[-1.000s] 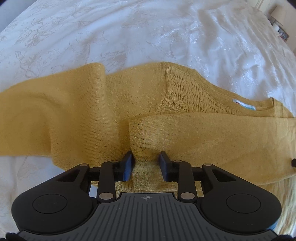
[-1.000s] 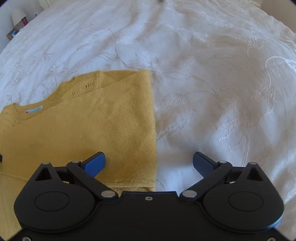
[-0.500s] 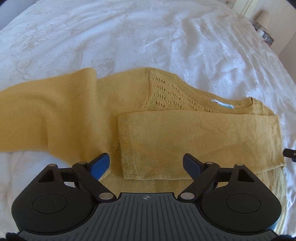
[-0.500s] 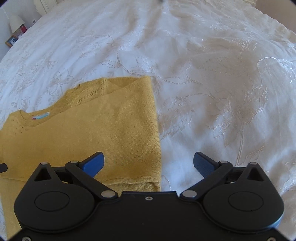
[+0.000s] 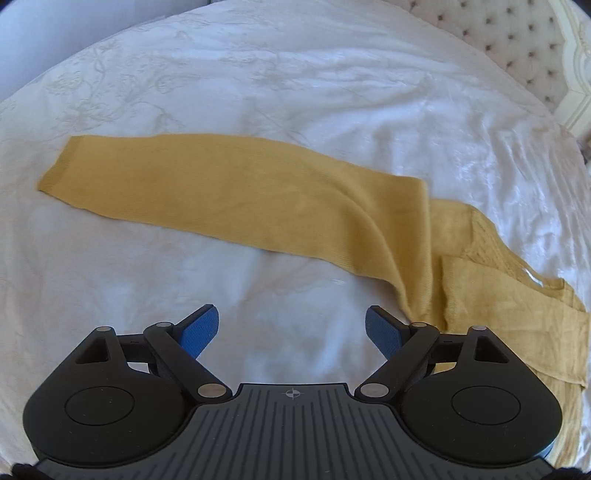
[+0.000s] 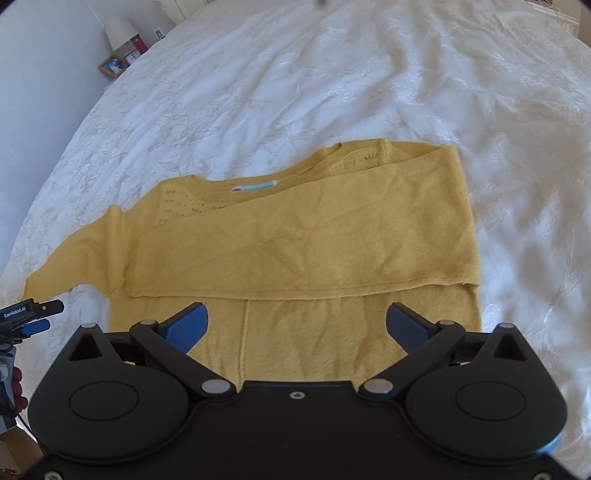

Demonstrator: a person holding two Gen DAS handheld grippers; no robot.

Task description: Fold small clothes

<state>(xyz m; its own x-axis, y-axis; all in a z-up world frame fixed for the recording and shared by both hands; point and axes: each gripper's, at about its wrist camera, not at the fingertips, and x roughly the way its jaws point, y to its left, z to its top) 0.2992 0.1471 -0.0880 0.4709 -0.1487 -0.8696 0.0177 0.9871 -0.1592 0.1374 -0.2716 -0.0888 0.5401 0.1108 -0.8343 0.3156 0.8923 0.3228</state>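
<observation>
A mustard-yellow knit sweater (image 6: 314, 236) lies flat on the white bedspread (image 6: 369, 74). One sleeve is folded across its body; the collar label (image 6: 255, 187) faces up. The other sleeve (image 5: 229, 192) stretches out to the left, its cuff (image 5: 59, 166) far left. My left gripper (image 5: 291, 328) is open and empty over bare bedspread, just left of the sweater body (image 5: 517, 314). My right gripper (image 6: 297, 328) is open and empty above the sweater's lower part. The left gripper also shows in the right wrist view (image 6: 33, 314) at the left edge.
A tufted headboard (image 5: 517, 48) stands at the upper right in the left wrist view. A bedside table with a lamp (image 6: 120, 31) and a framed photo (image 6: 113, 64) stands beyond the bed's far left corner.
My left gripper opened, let go of the folded sleeve end, then swung left over bare bedspread. My right gripper stayed open and pulled back and left, over the sweater's lower part.
</observation>
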